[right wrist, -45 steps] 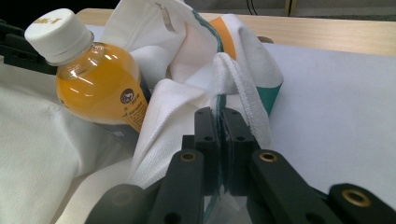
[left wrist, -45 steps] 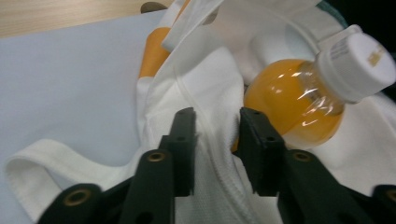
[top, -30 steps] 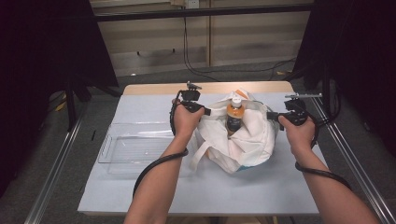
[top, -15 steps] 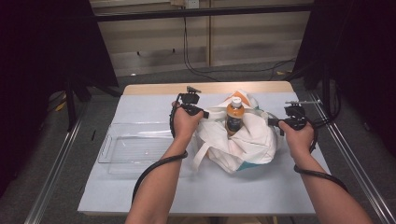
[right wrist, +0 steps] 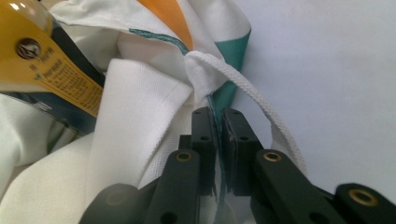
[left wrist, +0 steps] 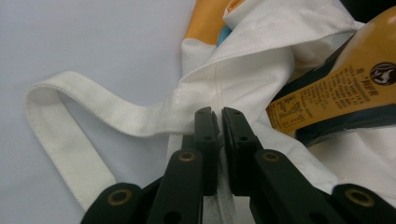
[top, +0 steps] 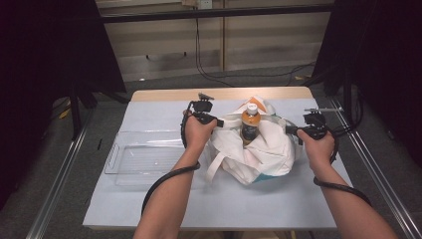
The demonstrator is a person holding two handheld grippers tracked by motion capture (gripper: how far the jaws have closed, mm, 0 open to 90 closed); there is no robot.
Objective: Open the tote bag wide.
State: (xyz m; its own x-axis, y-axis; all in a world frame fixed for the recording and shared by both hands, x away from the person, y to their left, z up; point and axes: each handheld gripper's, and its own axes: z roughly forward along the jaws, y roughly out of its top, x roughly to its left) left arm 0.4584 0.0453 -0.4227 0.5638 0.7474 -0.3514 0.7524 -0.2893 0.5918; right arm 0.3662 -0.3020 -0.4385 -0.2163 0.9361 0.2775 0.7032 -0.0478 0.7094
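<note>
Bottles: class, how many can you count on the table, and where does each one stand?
1. An orange-capped bottle stands upright inside the white cloth bag at the middle of the table. The bag's folds may hide more.

White cloth bag point(top: 266, 149) w/ orange & teal patches and white strap point(left wrist: 70, 126), bottle point(top: 250, 122) w/ orange liquid, white cap, yellow-orange label over dark band, clear tray point(top: 144, 159), pale lavender-grey table cover point(top: 209, 199), tan table edge point(top: 219, 93), both grippers black.
</note>
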